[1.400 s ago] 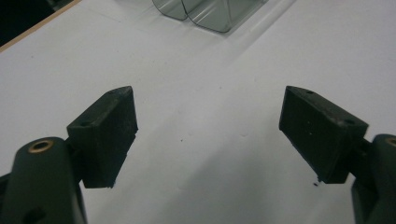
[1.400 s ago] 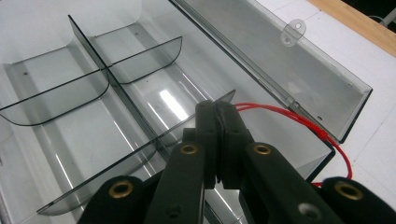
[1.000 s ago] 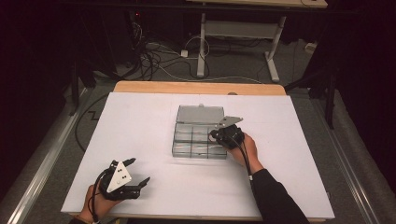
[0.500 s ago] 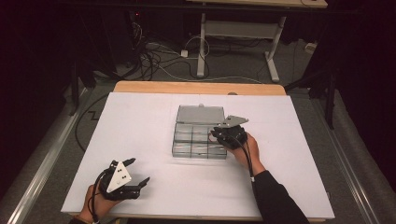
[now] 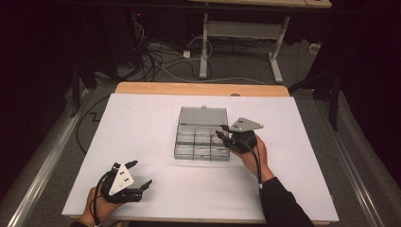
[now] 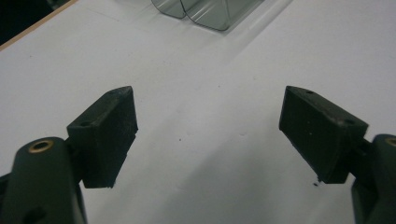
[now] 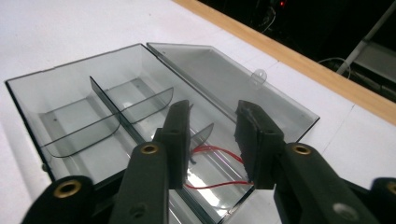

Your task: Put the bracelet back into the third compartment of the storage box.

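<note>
Just below the right claw (image 7: 212,140), jaws lately parting and gripping nothing: red wire (image 7: 219,165) lying loose in the clear box (image 7: 70,107) compartment; left claw (image 6: 210,135) spread wide over bare tabletop (image 6: 224,74)

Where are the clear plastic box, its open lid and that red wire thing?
Clear compartment box (image 7: 74,116): right gripper view, on a floor section beside the dividers.
Open lid (image 7: 219,79): right gripper view, on its flat panel.
Red wire (image 7: 219,151): right gripper view, on the loop lying in the near compartment.

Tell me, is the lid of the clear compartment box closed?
No, in the right gripper view the lid lies folded back flat on the table behind the open clear compartment box.
</note>
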